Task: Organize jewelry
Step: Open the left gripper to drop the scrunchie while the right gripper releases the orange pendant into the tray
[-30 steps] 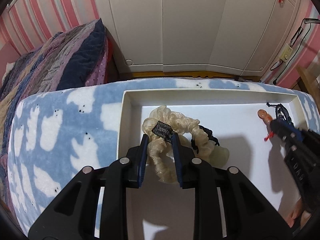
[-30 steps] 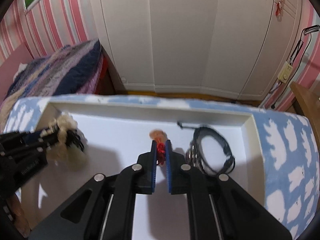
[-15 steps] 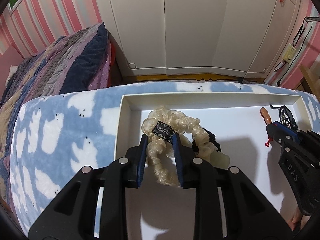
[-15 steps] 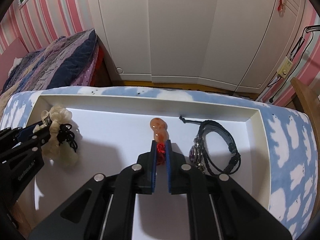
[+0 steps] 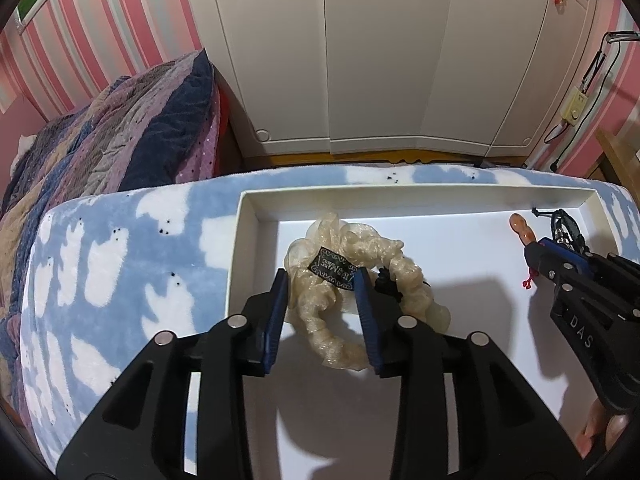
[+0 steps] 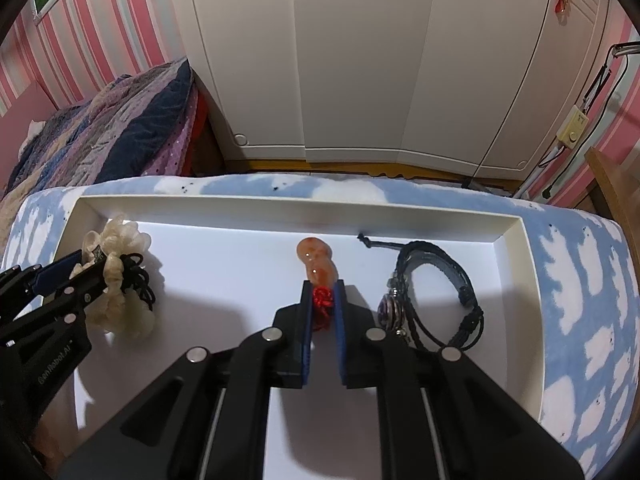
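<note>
A cream scrunchie (image 5: 360, 240) with a black label and a black hair tie (image 5: 386, 284) lies at the left end of the white tray (image 5: 400, 196). My left gripper (image 5: 320, 280) straddles it with its jaws opening, and the pads no longer squeeze the fabric. An orange pendant (image 6: 316, 258) with a red knotted cord (image 6: 323, 300) rests mid-tray. My right gripper (image 6: 323, 286) is opening too, with the knot loose between its pads. A black bracelet (image 6: 452, 276) with a purple charm lies to its right. From the right wrist, the scrunchie (image 6: 120, 236) and left gripper (image 6: 80, 264) show at left.
The tray sits on a blue blanket with white shapes (image 5: 120, 260). A striped quilt (image 5: 120, 140) is piled at the back left, in front of white wardrobe doors (image 6: 360, 60). A wooden edge (image 6: 612, 184) stands at right. A person's fingers (image 5: 600, 428) hold the right gripper.
Both pairs of jaws have spread apart. The scrunchie and the pendant's red knot, gripped before, now sit loose between the pads. Neither hand has shifted much.
</note>
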`<move>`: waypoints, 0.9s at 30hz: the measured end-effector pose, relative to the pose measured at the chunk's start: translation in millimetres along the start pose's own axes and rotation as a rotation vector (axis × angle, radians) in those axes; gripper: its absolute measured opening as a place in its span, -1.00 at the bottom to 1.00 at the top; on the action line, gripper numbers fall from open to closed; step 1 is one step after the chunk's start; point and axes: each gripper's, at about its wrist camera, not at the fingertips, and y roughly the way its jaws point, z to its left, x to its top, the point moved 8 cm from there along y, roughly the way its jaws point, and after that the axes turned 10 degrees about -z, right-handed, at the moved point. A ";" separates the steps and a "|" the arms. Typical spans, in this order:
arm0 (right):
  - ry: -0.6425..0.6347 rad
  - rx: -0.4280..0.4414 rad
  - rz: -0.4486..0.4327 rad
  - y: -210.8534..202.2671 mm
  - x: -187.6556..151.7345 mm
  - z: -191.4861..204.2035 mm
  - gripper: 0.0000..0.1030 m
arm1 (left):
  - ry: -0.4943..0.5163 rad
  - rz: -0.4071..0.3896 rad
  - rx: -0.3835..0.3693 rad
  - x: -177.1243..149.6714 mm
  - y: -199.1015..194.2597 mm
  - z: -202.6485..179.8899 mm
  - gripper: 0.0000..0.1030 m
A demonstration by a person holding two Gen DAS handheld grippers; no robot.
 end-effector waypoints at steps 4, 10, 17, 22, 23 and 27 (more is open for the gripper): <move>-0.007 0.007 -0.001 -3.5 -0.3 -6.4 -0.12 | -0.009 -0.010 -0.006 1.5 -8.8 4.2 -0.17; 0.029 0.071 -0.044 -39.7 9.1 -16.9 0.03 | -0.024 -0.067 0.018 10.8 -47.7 19.9 0.32; -0.003 0.043 -0.200 -136.2 13.8 -46.3 0.60 | -0.014 -0.171 0.024 7.7 -132.3 42.1 0.90; -0.017 0.025 -0.244 -184.3 -7.0 -61.0 0.69 | -0.021 -0.202 0.015 -18.4 -177.6 54.7 0.94; -0.017 0.029 -0.242 -190.6 -14.6 -63.8 0.70 | -0.029 -0.198 0.004 -27.4 -183.7 55.7 0.94; -0.041 0.017 -0.234 -203.6 -43.5 -66.3 0.70 | -0.044 -0.182 -0.007 -67.1 -200.9 61.0 0.94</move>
